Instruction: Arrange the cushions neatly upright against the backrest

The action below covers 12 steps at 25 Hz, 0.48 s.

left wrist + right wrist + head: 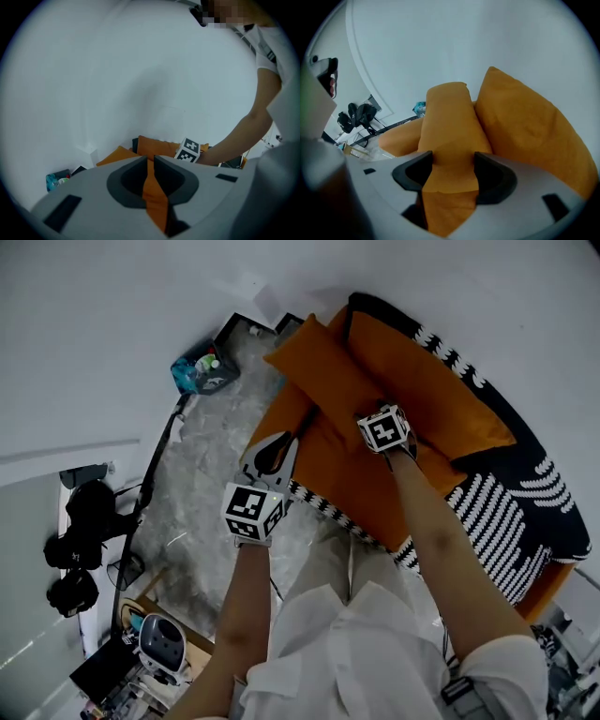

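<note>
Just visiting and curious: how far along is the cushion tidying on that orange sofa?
Looks done: one orange cushion leans against the backrest. In hand: the right tool, jaws wide, straddles the second cushion, which slumps tilted in front of it. Still to do: standing that one upright too. The left tool is shut, by the sofa's front edge.

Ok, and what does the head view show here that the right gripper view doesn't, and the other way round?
Only the head view: the left gripper at the front edge of the sofa, and the black-and-white striped blanket.
Only the right gripper view: the right gripper up close, its fingers wide apart, the narrow orange cushion seen between them.
Both: that cushion, the bigger orange cushion beside it, the black bags and the teal box on the floor.
</note>
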Available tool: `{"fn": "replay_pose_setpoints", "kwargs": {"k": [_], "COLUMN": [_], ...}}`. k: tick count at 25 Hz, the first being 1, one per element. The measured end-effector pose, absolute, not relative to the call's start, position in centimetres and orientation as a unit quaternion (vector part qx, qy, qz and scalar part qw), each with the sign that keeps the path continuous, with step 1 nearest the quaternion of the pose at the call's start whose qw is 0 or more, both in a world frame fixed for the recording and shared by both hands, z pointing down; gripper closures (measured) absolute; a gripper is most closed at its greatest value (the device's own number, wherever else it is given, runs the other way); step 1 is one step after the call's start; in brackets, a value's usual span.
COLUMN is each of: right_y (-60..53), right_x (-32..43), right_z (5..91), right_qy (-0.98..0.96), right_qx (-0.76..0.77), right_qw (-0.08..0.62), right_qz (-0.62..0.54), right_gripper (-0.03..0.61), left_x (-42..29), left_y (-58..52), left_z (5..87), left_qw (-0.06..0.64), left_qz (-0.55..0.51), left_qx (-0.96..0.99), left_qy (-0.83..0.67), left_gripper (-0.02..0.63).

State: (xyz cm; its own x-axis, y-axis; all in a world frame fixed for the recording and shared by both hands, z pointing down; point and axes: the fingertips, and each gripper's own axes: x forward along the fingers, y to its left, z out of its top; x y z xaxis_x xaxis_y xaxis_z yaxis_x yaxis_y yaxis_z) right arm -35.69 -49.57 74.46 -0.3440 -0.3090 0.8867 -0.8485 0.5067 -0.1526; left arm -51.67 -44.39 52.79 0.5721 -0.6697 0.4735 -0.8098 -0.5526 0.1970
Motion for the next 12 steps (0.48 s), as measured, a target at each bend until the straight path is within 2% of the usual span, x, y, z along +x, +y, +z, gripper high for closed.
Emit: {"fn": "replay_pose_setpoints", "kwargs": {"k": [4,12], "right_y": [-50.1,-49.6], "right_x": [-36.0,-36.8], "right_z": [75.3,73.3], "right_qy": [-0.760,-0.773], "right_qx": [0.376,0.387], "right_qw": [0.435,0.447], "right_qz": [0.304,0.228], "right_gripper": [0.317,0.459], "left_x": [-51.9,-51.8], "left_y": [-44.0,-44.0], "left_z": [53.5,53.9], "left_qw": [0.203,0.203], "left_qz": [0.185,0.187], "left_qx": [0.863,0.868], "left_qy": [-0.423,-0.412], "left_gripper": [0.571,0.571]}}
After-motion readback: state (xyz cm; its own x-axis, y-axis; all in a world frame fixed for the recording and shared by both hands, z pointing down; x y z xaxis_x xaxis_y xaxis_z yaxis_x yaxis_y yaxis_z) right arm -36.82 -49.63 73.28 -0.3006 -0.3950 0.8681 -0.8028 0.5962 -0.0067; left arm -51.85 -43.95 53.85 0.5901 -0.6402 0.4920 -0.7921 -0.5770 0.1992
